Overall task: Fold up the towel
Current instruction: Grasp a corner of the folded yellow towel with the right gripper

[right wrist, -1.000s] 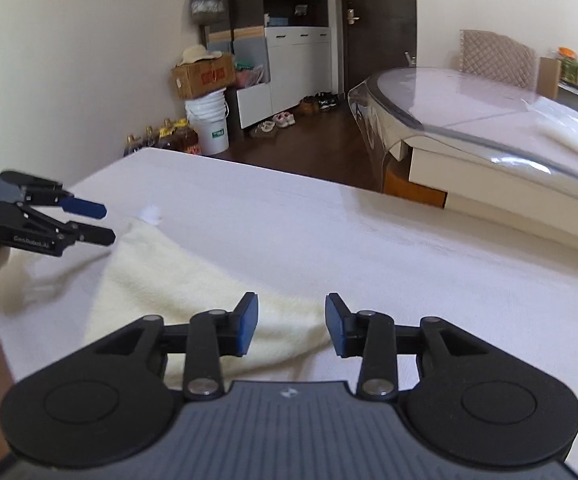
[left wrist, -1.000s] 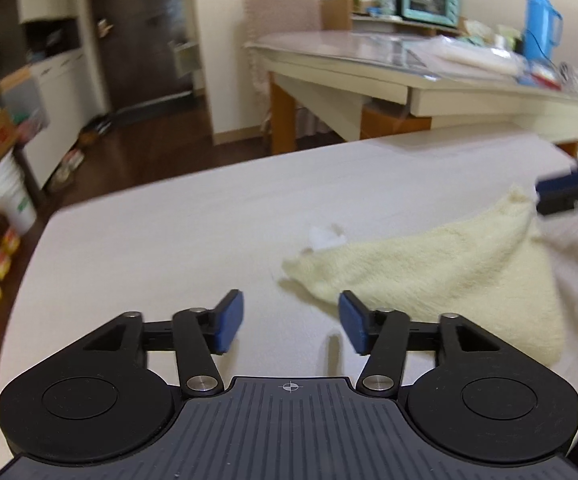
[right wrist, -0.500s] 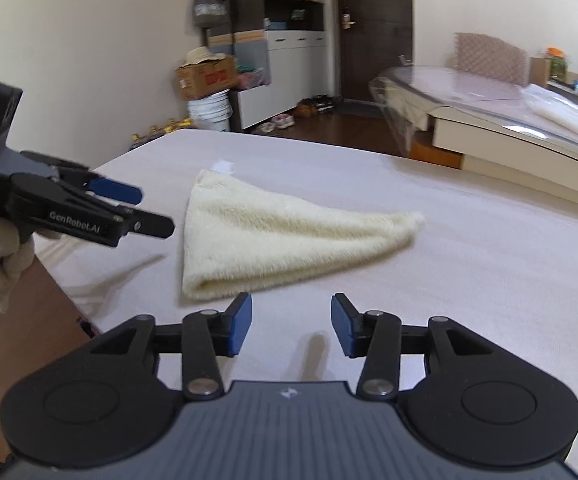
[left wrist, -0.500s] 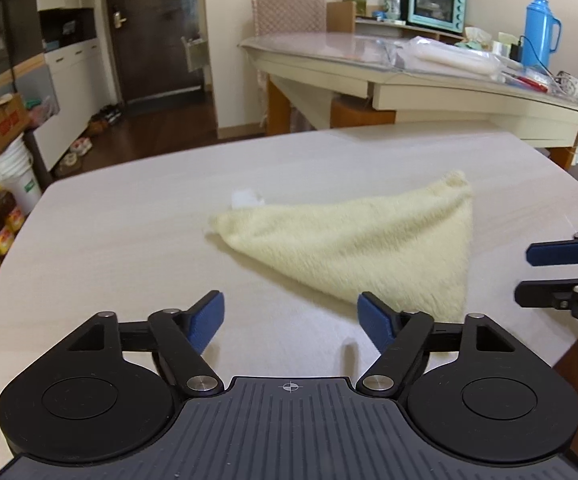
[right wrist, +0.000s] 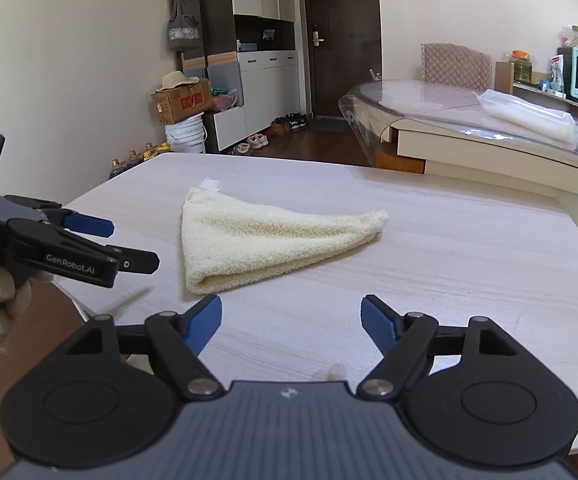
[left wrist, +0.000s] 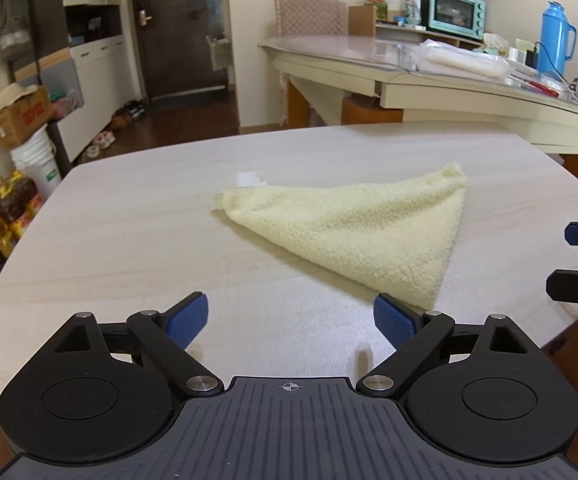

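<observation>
Now both tools, left tool (left wrist: 290, 317) and right tool (right wrist: 291, 320), spread wide, apparently clear of folded towel (left wrist: 363, 232).

The worktop (left wrist: 137, 240) is lying bare on every side of the folded towel (left wrist: 361, 236), which is sitting flat and low as the only obstacle on it, with a small white tag (left wrist: 250, 178) poking out at its far corner. The left gripper (left wrist: 289, 320) and right gripper (right wrist: 291, 320) are both hovering at the near edge with jaws spread wide, apart from the cloth. A second table (left wrist: 429, 80) is standing well behind, beyond a gap of floor.
</observation>
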`<state>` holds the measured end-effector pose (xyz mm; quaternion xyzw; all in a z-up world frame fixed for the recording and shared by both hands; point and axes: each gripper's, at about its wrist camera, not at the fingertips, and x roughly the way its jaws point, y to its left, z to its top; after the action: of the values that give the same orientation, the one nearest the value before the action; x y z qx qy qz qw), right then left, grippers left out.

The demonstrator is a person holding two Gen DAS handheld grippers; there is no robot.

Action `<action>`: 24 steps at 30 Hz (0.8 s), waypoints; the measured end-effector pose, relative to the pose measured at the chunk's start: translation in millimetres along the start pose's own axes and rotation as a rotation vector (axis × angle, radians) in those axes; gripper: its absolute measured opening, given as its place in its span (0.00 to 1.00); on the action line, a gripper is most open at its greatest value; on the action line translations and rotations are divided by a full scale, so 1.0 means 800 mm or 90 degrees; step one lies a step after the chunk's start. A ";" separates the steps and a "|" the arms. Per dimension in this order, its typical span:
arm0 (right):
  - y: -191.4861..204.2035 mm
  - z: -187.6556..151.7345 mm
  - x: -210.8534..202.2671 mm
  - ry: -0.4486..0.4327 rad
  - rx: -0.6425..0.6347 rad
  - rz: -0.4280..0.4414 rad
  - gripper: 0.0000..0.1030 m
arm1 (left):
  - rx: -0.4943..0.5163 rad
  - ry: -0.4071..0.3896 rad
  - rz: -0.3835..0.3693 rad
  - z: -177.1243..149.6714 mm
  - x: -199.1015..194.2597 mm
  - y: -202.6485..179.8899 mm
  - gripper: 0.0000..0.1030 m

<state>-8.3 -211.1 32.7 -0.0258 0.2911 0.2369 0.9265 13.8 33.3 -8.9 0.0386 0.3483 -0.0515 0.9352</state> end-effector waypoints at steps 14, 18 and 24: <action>0.000 0.003 -0.002 -0.005 0.004 -0.002 0.77 | -0.009 -0.013 0.007 -0.001 -0.009 0.007 0.91; -0.018 0.017 0.013 -0.007 0.022 -0.002 0.77 | -0.010 -0.021 0.013 0.007 -0.006 0.011 0.91; -0.072 0.047 0.064 0.014 0.106 0.021 0.64 | -0.021 -0.031 0.015 0.021 0.004 0.021 0.91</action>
<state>74.6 -233.6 30.4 0.0538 0.3207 0.2268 0.9180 29.4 47.6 2.4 0.0260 0.3254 -0.0357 0.9445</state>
